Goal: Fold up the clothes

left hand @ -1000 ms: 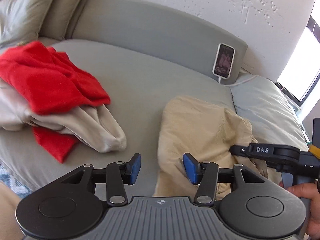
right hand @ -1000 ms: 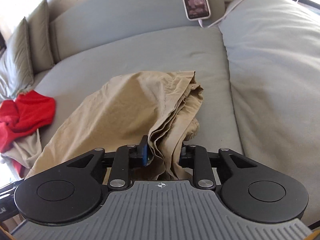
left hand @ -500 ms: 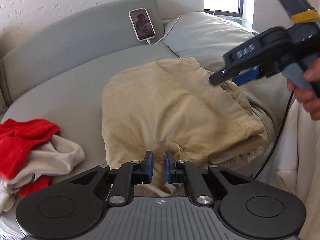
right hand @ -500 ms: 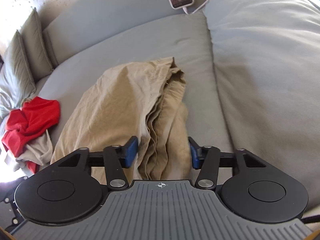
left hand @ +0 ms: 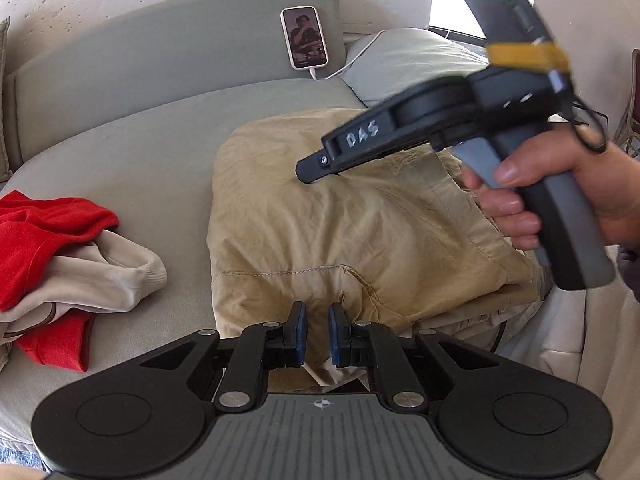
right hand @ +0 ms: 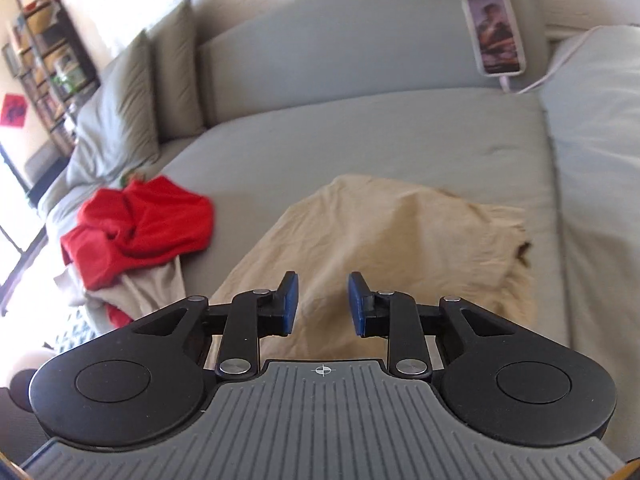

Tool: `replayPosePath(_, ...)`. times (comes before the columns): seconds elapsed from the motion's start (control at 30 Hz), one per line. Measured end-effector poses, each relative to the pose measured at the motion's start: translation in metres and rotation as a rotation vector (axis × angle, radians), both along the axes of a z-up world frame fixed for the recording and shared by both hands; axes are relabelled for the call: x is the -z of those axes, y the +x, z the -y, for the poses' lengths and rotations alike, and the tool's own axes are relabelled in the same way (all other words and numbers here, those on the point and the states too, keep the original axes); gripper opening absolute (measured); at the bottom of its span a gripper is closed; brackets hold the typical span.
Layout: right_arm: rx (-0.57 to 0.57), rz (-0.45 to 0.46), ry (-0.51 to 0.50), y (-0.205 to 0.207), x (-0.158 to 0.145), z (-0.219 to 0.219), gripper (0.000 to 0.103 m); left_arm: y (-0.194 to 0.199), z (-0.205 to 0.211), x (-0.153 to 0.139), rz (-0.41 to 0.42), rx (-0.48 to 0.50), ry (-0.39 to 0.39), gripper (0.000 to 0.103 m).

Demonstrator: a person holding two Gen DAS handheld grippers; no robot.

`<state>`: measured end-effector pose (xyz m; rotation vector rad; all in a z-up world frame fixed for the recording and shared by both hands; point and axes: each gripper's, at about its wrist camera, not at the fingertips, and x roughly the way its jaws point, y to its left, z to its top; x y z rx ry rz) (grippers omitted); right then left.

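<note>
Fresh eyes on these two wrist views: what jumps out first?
The tan garment spread mid-sofa dominates both views; the left gripper is pinched shut on its near edge. In the left wrist view the right gripper, gripped by a hand, hangs above the cloth; its jaws are closing with nothing between them. A red garment lies heaped to the left, and a lit phone leans on the backrest.

"das" on the right gripper (left hand: 316,168)

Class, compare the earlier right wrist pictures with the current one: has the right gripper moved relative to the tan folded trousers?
Yes. The right gripper, closing with nothing between its pads, has lifted off the tan folded trousers.
</note>
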<state>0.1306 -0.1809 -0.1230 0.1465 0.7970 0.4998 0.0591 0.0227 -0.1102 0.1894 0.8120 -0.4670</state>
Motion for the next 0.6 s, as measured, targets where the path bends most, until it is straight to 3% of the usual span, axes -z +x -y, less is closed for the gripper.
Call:
replayPosePath(0.03,-0.041,0.0,-0.024,0.006,0.008,-0.008,0.028,0.001,0.0,0.0,-0.001,0.0,-0.002,0.008)
replayPosePath(0.1,-0.014,0.112,-0.195,0.013,0.021,-0.008,0.027,0.003,0.0,-0.001,-0.003,0.0,-0.007,0.008)
replayPosePath(0.17,0.175,0.122,-0.338,0.029,0.033,0.016,0.025,0.004,0.001,-0.001,-0.001,0.0,-0.007,0.008)
replayPosePath(0.2,0.252,0.093,-0.337,0.032,0.031,0.031,0.005,0.005,0.001,-0.001,0.001,-0.001,-0.005,0.008)
replayPosePath(0.27,0.403,0.038,-0.337,0.037,0.027,0.062,0.014,0.006,0.001,-0.001,0.004,-0.004,-0.011,0.008)
replayPosePath(0.33,0.462,0.039,-0.386,0.03,0.015,0.077,0.015,0.004,-0.002,-0.001,0.003,-0.01,-0.018,0.008)
replayPosePath(0.4,0.449,0.052,-0.275,0.012,-0.001,0.089,0.015,0.002,-0.002,-0.001,0.003,-0.015,-0.02,0.008)
replayPosePath(0.47,0.368,0.082,-0.184,-0.01,-0.016,0.082,0.03,0.001,-0.001,-0.002,0.003,-0.02,-0.018,0.008)
replayPosePath(0.5,0.306,0.11,-0.156,-0.021,-0.023,0.068,0.046,0.002,-0.001,-0.002,0.003,-0.023,-0.015,0.008)
replayPosePath(0.6,0.114,0.148,-0.122,-0.043,-0.029,0.023,0.051,0.003,0.0,-0.003,0.001,-0.027,-0.007,0.008)
